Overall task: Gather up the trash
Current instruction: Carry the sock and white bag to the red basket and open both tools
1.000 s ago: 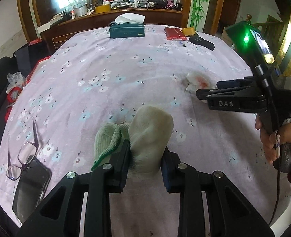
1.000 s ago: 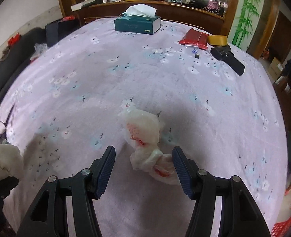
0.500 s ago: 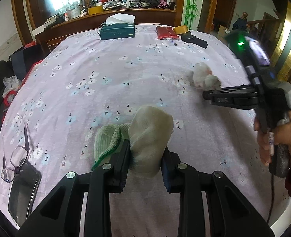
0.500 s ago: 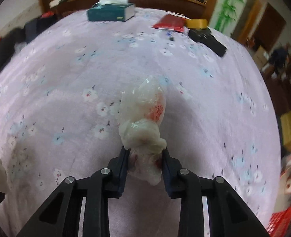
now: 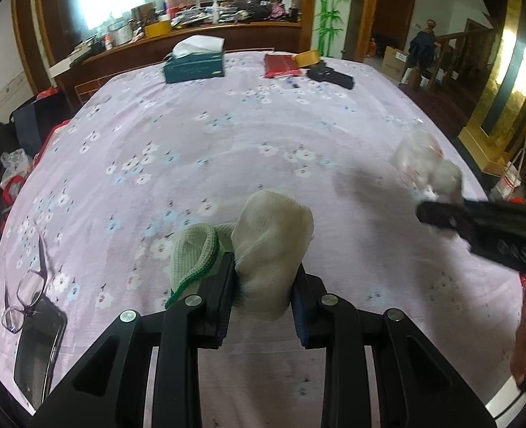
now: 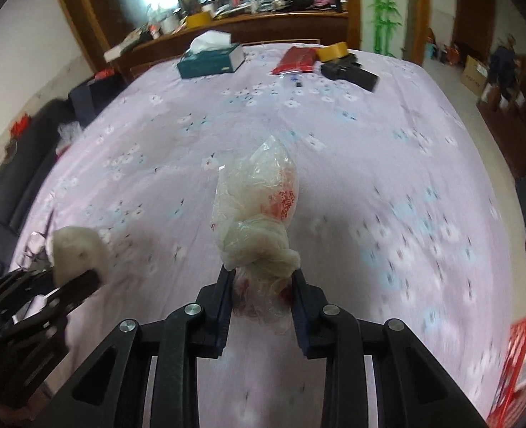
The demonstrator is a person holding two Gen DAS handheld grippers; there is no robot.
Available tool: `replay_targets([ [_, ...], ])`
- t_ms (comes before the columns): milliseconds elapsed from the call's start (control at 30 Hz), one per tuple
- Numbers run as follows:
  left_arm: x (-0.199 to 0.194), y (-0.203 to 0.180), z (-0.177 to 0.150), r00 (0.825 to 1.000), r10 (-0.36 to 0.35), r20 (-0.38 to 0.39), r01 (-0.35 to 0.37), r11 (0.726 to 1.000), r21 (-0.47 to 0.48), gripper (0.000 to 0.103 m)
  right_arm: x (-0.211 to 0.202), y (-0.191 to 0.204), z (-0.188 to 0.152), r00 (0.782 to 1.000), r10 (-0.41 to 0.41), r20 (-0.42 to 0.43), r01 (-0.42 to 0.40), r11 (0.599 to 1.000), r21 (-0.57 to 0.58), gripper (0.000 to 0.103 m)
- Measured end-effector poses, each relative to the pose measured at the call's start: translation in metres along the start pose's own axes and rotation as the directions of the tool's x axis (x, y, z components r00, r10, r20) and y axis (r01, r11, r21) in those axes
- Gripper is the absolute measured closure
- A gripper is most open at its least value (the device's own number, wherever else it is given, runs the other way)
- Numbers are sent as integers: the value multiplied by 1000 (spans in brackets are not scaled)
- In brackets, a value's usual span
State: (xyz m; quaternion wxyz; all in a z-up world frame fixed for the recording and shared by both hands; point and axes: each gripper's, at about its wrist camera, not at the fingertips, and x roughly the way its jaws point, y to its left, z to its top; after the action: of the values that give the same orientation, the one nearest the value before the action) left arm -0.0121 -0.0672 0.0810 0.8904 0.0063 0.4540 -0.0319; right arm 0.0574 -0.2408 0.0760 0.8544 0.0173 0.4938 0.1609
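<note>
My left gripper (image 5: 263, 285) is shut on a cream knitted glove (image 5: 270, 242) with a green-edged cuff and holds it above the purple flowered tablecloth (image 5: 227, 142). My right gripper (image 6: 263, 285) is shut on a knotted clear plastic bag (image 6: 259, 207) with red print, lifted off the cloth. In the left wrist view the right gripper (image 5: 437, 210) with the bag (image 5: 427, 164) is at the right. In the right wrist view the left gripper (image 6: 66, 278) with the glove (image 6: 77, 249) is at the lower left.
A teal tissue box (image 5: 195, 66), a red pouch (image 5: 282, 66), a yellow tape roll (image 5: 307, 57) and a black object (image 5: 330, 76) lie at the far end. Glasses (image 5: 24, 296) and a phone (image 5: 38, 349) lie near left. A red basket (image 6: 523, 367) stands at the right edge.
My right gripper closed on the plastic bag and lifted it off the cloth, then moved right and back. My left gripper kept hold of the glove.
</note>
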Motion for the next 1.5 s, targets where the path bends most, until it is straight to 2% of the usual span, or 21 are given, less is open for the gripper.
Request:
replay_targets([
  [233,-11,-30,6,999,-32,31,30,998,57,76,-47,-11,-43,998,-30,52,25,996,90,71],
  [433,-18,-58,11,997,-59,40,54,993,109,76,-70,-26,-62,996,-49,70,39,989,142,71],
  [933,-26,-113,16,992,-111,53,97,971,219,76,-110,-61,-78,988,-101,116,72,970,232,71],
  [1500,-25,-136,16,991,-121,50,104,959,262,76,-117,-76,-82,987,-112,116,79,962,263,71],
])
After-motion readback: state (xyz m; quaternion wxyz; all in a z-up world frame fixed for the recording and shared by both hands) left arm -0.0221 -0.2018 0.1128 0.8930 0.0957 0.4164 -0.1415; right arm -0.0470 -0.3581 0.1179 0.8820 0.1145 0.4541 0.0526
